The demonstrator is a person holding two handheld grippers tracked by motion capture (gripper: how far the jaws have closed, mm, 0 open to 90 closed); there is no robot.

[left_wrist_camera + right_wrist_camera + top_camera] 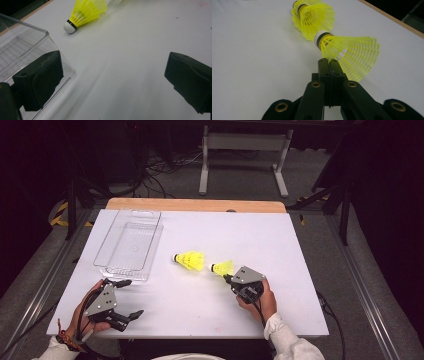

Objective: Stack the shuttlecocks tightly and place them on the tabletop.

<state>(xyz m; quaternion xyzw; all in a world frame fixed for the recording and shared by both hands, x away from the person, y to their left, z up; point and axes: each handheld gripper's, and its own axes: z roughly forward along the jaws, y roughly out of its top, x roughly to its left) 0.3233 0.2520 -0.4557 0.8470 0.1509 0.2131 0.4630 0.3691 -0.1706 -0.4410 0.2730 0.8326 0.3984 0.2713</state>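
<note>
Two yellow shuttlecocks are near the middle of the white table. The nearer shuttlecock [222, 267] [352, 53] has its cork pointing away from my right gripper [228, 279] [328, 62]. That gripper is shut on the edge of its mesh skirt. I cannot tell whether it rests on the table or hangs just above it. The other shuttlecock [189, 260] [317, 16] [85, 12] lies on its side just beyond. My left gripper [129, 298] [115, 67] stands wide open and empty at the front left, by the near corner of a clear plastic tray [116, 270] [30, 37].
The clear tray is empty and runs along the table's left side toward the back. The table [280, 240] has a wooden strip [200, 205] at its far edge. Cables and a white stand are on the floor behind it.
</note>
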